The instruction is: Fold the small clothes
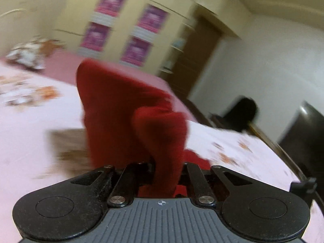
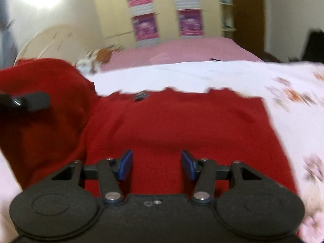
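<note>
A red knitted garment (image 2: 182, 125) lies on a pale floral bedsheet (image 2: 293, 121), photographed partway through the first fold. In the right wrist view, the main body of the garment is spread flat, its far scalloped edge running across the sheet, with a small dark object (image 2: 141, 96), perhaps a button or tag, near that edge; blur prevents a firmer reading. The left portion of the cloth is raised off the bed into a standing flap. The left gripper (image 1: 166, 174) has its jaws drawn together and clamped on this flap, and in the left wrist view the red fabric rises from between the fingers and drapes forward over the bed. The right gripper (image 2: 157, 165) hovers above the near part of the flat panel, its blue pads (image 2: 127, 165) standing apart with only cloth beneath them and nothing pinched. A dark part, probably of the left gripper, appears at the left edge of the right wrist view against the raised cloth. As a judgement, the garment has been laid out and one side lifted, but no fold is yet laid down: the flap remains to be carried across the body and released, the opposite side and length folded, and the bundle smoothed. A wardrobe (image 2: 166, 10) with pink panels stands beyond the bed.
</note>
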